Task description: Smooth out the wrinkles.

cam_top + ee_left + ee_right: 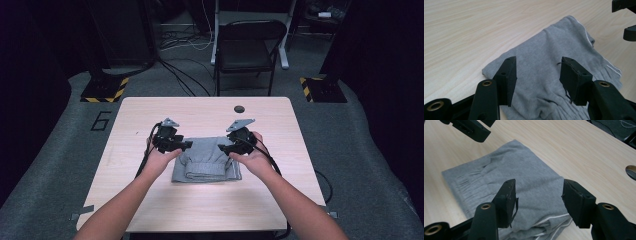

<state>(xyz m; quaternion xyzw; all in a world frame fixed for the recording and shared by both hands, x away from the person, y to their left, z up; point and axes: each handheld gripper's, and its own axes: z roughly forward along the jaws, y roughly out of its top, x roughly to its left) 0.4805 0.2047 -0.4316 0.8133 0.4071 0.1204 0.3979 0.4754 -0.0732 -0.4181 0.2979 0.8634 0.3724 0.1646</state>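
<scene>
A folded grey garment (207,160) with a gathered waistband and a white cord lies flat on the middle of the wooden table (200,210). My left gripper (186,145) hovers just over its far left corner, jaws apart and empty. In the left gripper view the cloth (549,42) lies below the gap of my left gripper (538,60), untouched. My right gripper (223,148) hangs over the far right corner, also open. In the right gripper view the garment (499,167) is beneath my right gripper (539,182), whose pads hold nothing.
A dark round hole (239,108) sits in the tabletop behind the garment. Beyond the table's far edge stands a black folding chair (247,45), with cables on the grey floor. Bare wood surrounds the cloth on all sides.
</scene>
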